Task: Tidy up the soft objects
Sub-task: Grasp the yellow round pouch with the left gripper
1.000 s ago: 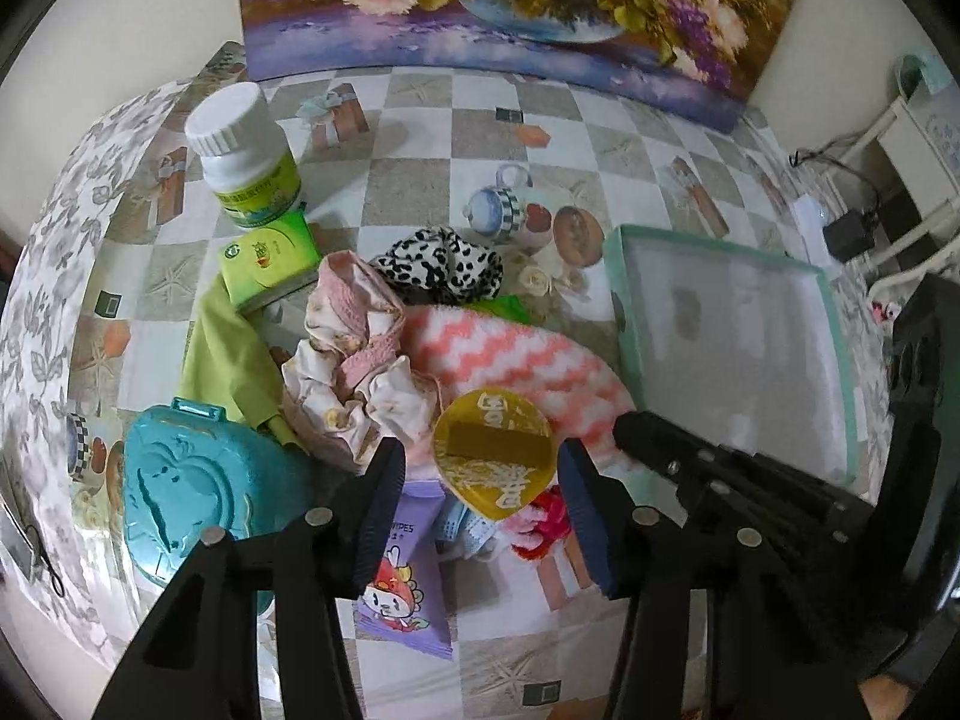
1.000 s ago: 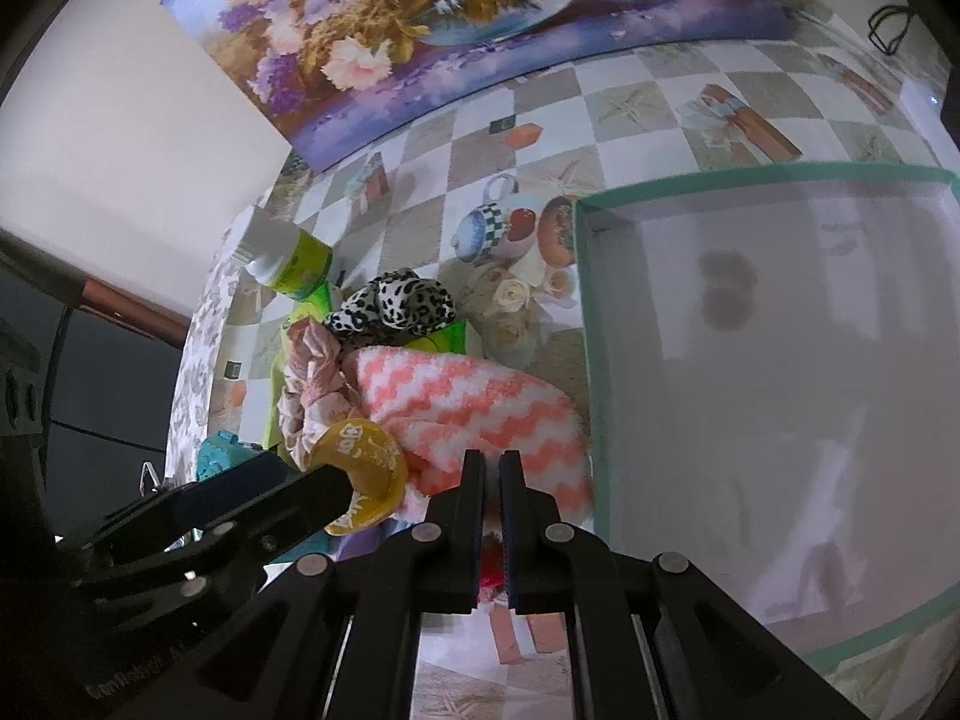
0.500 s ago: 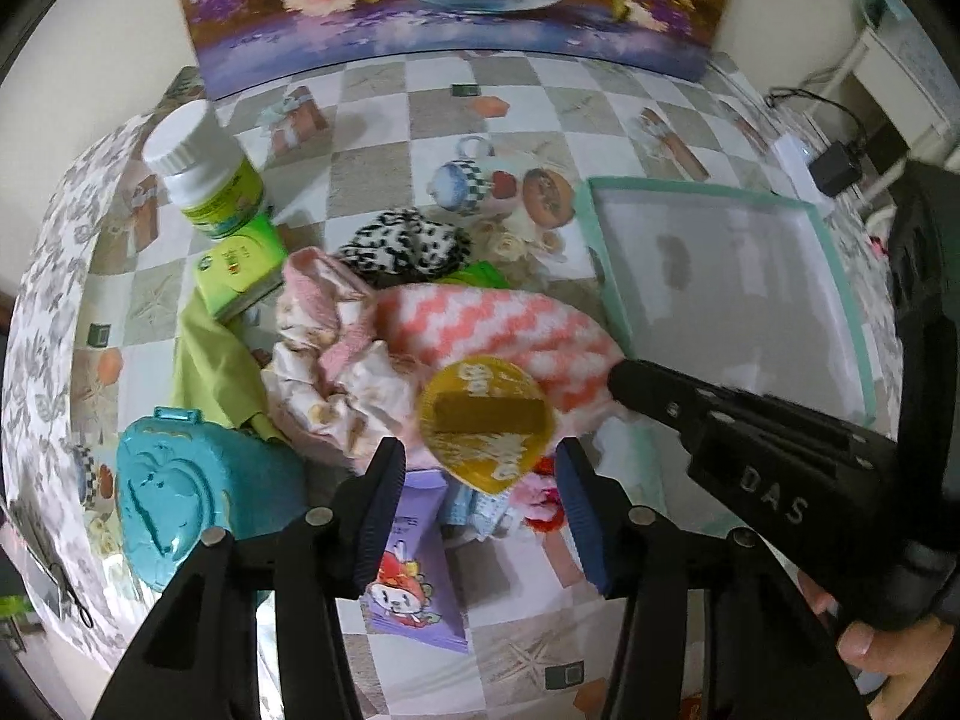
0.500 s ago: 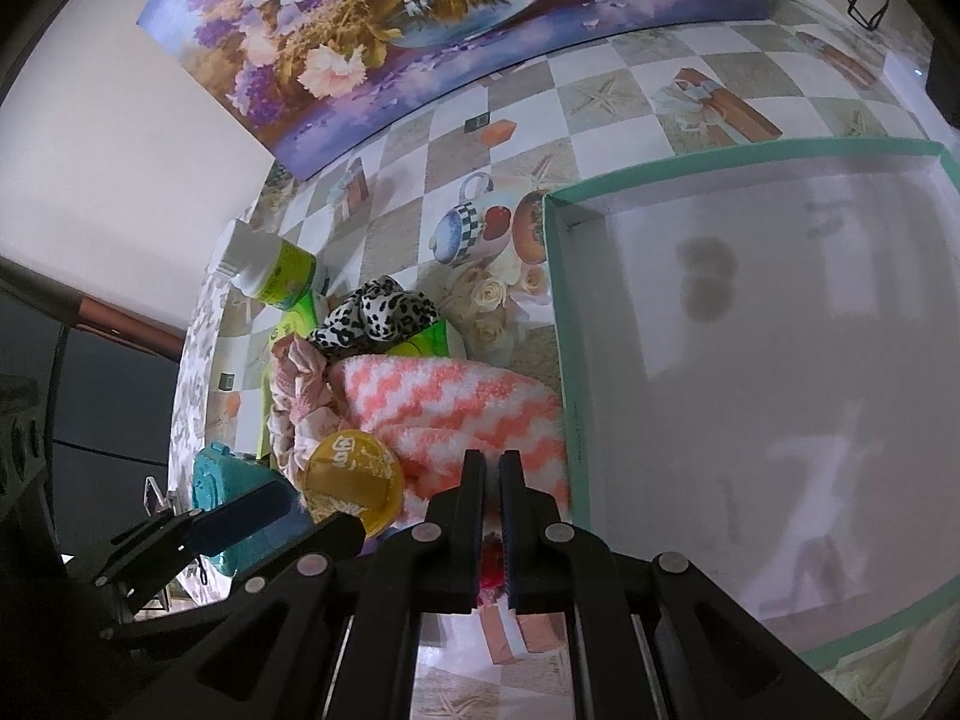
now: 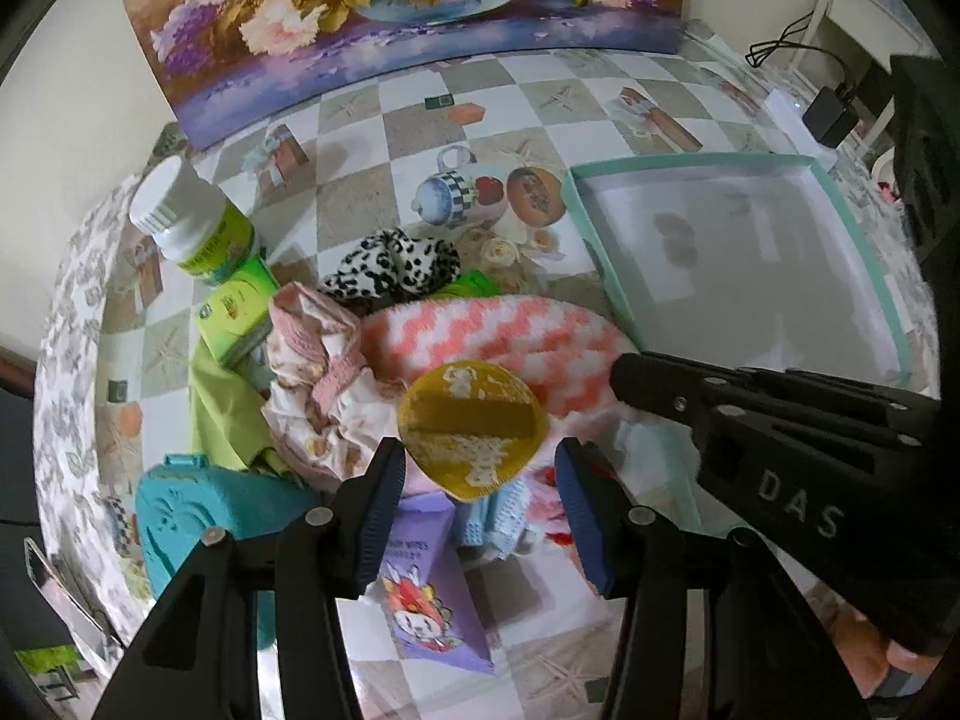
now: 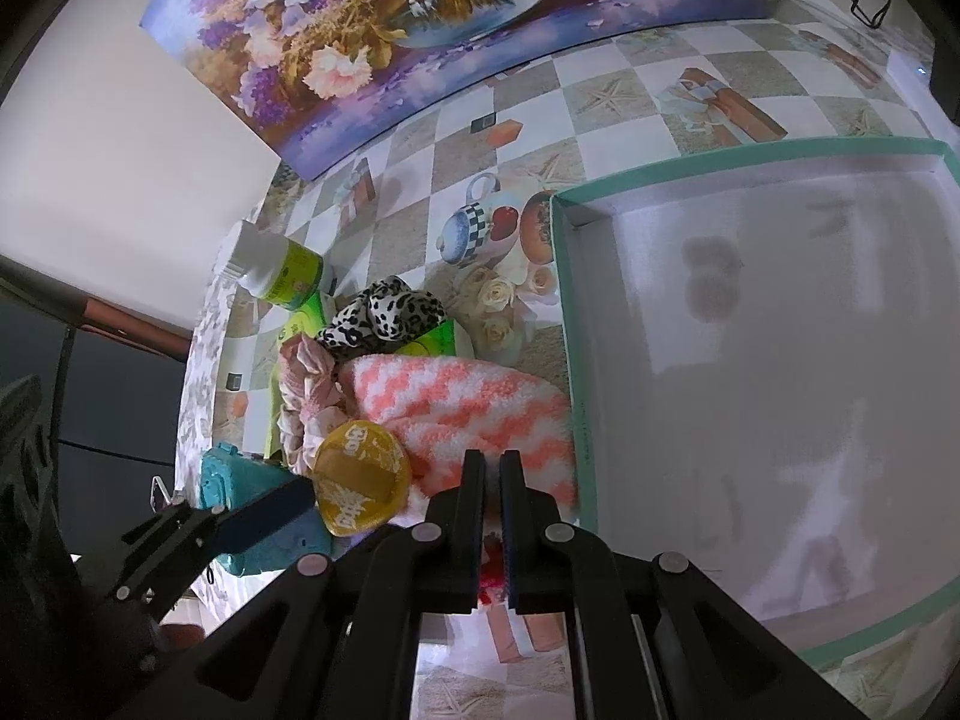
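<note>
Soft stuff is heaped mid-table, just left of the shallow teal-rimmed white tray [image 6: 567, 324], which has nothing in it, so that's likely the drop spot.

Left gripper [image 5: 477, 489] is released, jaws spread either side of the round yellow fabric pad [image 5: 471, 429] that sits on top of the pile, so I'd guess that's the next pick.

Right gripper [image 6: 492, 516] is clenched with nothing visible between the jaws, tip over the near end of the fluffy coral-and-white zigzag sock [image 6: 462, 402]. Can't tell if it touches.

The sock lies right against the tray's left wall. The leopard-print scrunchie [image 5: 393, 267] and crumpled pink floral cloth [image 5: 309, 360] are behind and left.

Hard items crowd the left: white-capped green bottle [image 5: 192, 222], green carton [image 5: 237, 312], teal plastic case [image 5: 204, 516]. The clear path is rightward over the tray rim. The two grippers sit close together, so there's a clash risk.
</note>
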